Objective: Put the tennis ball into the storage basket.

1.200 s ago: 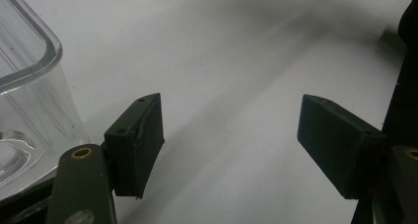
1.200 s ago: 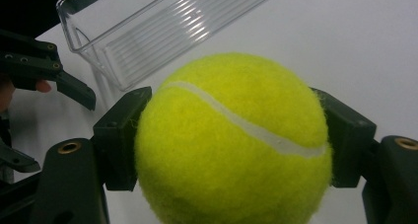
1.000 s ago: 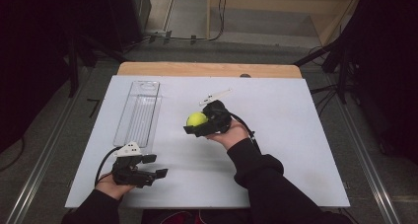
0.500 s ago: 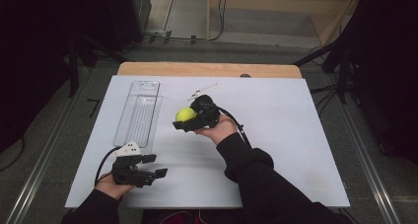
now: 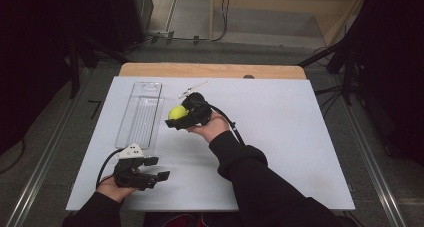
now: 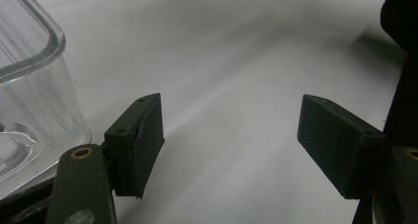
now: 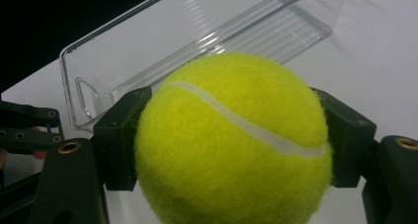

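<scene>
A yellow-green tennis ball (image 5: 177, 112) (image 7: 231, 145) is clamped between the jaws of my right gripper (image 5: 181, 116) (image 7: 231, 145), which hangs over the white table just right of a long clear plastic tray (image 5: 140, 114) (image 7: 197, 41). The tray is empty. My left gripper (image 5: 155, 169) (image 6: 230, 145) rests near the table's front left edge, below the tray's near end (image 6: 29, 100). Its jaws stand wide apart over bare table with nothing between them.
A small white stick-like object (image 5: 194, 88) lies behind the right gripper near the table's far side. The white table top (image 5: 280, 137) sits on a wooden board (image 5: 210, 70). Black cables trail from both grippers. Dark equipment stands around the table.
My right gripper has carried the tennis ball leftwards, closer to the clear tray. The left gripper has stayed where it was.
</scene>
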Demonstrator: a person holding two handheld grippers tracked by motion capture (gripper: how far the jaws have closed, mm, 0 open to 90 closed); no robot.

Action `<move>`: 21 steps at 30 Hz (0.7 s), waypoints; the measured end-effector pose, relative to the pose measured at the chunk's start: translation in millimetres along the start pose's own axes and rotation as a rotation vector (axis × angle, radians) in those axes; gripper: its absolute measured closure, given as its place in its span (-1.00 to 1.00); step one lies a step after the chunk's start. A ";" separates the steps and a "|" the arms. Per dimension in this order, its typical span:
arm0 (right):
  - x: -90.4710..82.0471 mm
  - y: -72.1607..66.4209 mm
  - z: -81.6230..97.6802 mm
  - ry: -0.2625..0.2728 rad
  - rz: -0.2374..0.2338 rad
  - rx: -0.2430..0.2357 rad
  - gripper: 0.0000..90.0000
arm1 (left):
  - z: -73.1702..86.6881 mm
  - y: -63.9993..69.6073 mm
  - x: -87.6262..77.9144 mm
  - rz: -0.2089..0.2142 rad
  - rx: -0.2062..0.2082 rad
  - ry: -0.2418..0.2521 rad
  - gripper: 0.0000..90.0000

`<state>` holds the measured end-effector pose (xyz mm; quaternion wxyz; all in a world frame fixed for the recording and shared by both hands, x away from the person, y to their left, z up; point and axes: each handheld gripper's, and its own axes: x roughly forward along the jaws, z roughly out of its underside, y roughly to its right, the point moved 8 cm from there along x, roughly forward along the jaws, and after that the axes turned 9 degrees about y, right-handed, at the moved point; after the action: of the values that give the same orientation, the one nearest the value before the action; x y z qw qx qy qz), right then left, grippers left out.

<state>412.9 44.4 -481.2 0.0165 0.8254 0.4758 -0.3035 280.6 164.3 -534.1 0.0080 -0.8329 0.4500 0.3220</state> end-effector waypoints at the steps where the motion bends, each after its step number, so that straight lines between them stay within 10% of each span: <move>1: 1.3 -0.2 -1.1 0.000 0.001 -0.002 -0.47 | -0.1 -0.2 -0.1 -0.001 0.001 0.002 -0.42; 21: 25.3 -11.9 -29.2 0.006 -0.026 -0.022 -0.47 | -1.4 0.4 -1.6 0.008 -0.003 0.012 -0.42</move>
<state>426.8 79.7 -467.4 0.0203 0.8197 0.4900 -0.2961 280.4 164.8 -532.0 0.0031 -0.8330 0.4528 0.3178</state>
